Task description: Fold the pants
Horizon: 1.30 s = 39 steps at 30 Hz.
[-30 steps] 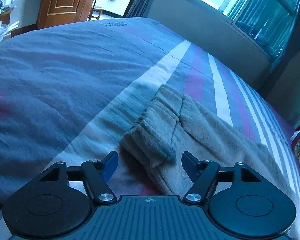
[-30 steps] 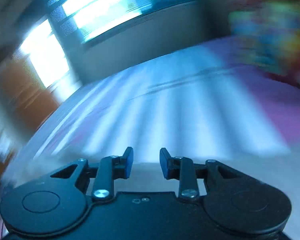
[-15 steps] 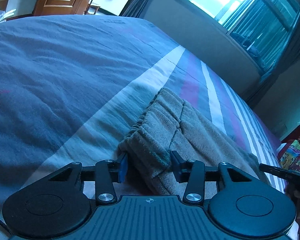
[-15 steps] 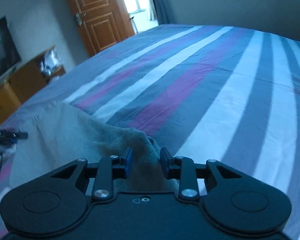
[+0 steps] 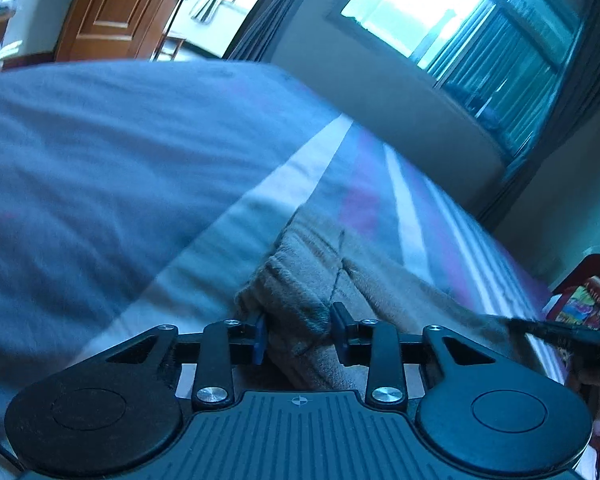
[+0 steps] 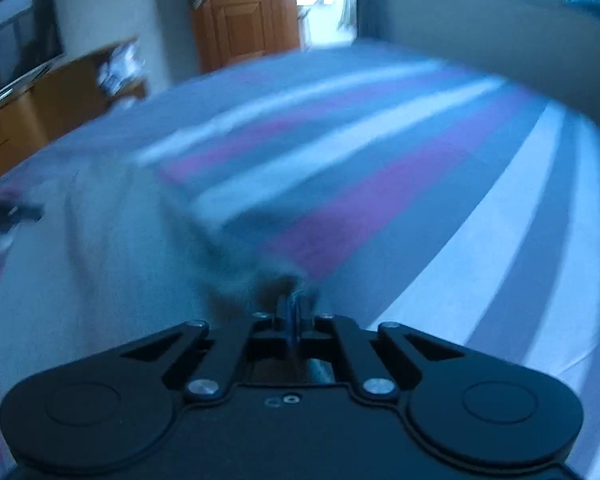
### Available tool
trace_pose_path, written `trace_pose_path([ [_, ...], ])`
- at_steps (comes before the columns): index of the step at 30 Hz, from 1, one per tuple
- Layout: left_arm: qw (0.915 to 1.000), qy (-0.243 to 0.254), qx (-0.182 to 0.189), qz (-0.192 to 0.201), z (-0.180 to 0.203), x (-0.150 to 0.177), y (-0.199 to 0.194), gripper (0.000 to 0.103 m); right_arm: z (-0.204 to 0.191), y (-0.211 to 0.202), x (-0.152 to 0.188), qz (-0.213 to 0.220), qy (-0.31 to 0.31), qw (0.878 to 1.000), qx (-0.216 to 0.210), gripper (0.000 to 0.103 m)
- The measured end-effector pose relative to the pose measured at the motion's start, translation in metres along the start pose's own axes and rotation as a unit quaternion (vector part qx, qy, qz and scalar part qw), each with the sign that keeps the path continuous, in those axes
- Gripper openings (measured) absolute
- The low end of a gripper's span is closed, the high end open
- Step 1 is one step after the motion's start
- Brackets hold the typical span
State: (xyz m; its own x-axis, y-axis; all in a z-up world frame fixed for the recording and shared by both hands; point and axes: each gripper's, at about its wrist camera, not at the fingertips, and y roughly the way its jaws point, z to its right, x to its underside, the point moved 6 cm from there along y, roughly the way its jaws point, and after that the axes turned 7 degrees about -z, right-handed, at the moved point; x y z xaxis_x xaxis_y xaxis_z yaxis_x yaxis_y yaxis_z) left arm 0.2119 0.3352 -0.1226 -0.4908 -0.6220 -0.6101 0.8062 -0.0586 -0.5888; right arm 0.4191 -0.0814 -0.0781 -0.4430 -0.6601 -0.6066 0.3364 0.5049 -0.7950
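Observation:
Grey-beige fleece pants (image 5: 312,280) lie on a striped bed. In the left wrist view my left gripper (image 5: 300,334) is shut on the gathered waistband corner, which bunches thickly between the blue pads. In the right wrist view my right gripper (image 6: 292,312) is shut tight on the far end of the pants (image 6: 112,240), whose cloth stretches away to the left, blurred by motion. The right gripper's tip also shows at the right edge of the left wrist view (image 5: 556,332).
The bedsheet (image 6: 440,200) has grey, white and purple stripes. A wooden door (image 5: 112,12) and a window (image 5: 460,20) stand behind the bed. A TV cabinet (image 6: 40,108) is at the left. Colourful items (image 5: 584,304) sit by the bed's right side.
Both grippers have closed on the pants: the left on the waistband corner, the right fully on the other end. Both views have tilted up and blurred as the cloth rises.

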Motion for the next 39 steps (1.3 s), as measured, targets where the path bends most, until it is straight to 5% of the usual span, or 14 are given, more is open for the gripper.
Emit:
trace_pose_path([
  [2,0.9997,0.012,-0.018,-0.008,-0.001,-0.001,0.006,0.033,0.007,-0.012,-0.012,0.03,0.016,0.999,0.01,0.001],
  [5,0.9995,-0.011,-0.022,-0.019,-0.013,0.004,0.019,0.036,0.014,0.017,-0.002,-0.016,0.017,0.999,0.031,0.001],
  [7,0.9991,-0.021,-0.025,-0.026,-0.017,0.006,0.018,0.047,0.016,0.034,0.015,-0.04,0.02,0.998,0.044,0.002],
  [9,0.9983,-0.011,-0.047,-0.032,-0.017,0.005,0.012,0.067,0.016,0.025,0.02,-0.021,0.036,0.998,0.048,0.005],
  [11,0.9981,0.004,-0.053,-0.031,-0.014,0.008,-0.003,0.067,0.022,-0.005,0.025,0.018,0.069,0.996,0.059,0.015],
  [17,0.9921,0.098,-0.07,0.035,0.034,0.013,-0.041,0.067,0.045,-0.102,0.091,0.061,0.119,0.986,0.102,0.013],
  [21,0.9812,0.182,-0.065,-0.009,0.085,0.029,0.003,0.067,0.036,-0.099,0.126,0.041,0.154,0.982,0.098,0.016],
  [23,0.9737,0.2,-0.099,-0.045,0.086,0.035,0.029,0.067,0.031,-0.088,0.138,0.029,0.178,0.979,0.093,0.016],
  [25,0.9727,0.199,-0.101,-0.064,0.081,0.036,0.039,0.067,0.045,-0.094,0.154,0.028,0.213,0.969,0.124,0.016],
  [30,0.967,0.228,-0.105,-0.043,0.094,0.03,0.02,0.067,0.103,-0.164,0.232,0.064,0.339,0.914,0.212,0.008],
  [33,0.9694,0.226,-0.095,-0.016,0.097,0.025,0.008,0.067,0.114,-0.218,0.265,0.092,0.355,0.896,0.252,0.022],
  [39,0.9657,0.228,-0.114,-0.05,0.107,0.031,0.033,0.067,0.112,-0.261,0.289,0.117,0.356,0.889,0.264,0.022],
])
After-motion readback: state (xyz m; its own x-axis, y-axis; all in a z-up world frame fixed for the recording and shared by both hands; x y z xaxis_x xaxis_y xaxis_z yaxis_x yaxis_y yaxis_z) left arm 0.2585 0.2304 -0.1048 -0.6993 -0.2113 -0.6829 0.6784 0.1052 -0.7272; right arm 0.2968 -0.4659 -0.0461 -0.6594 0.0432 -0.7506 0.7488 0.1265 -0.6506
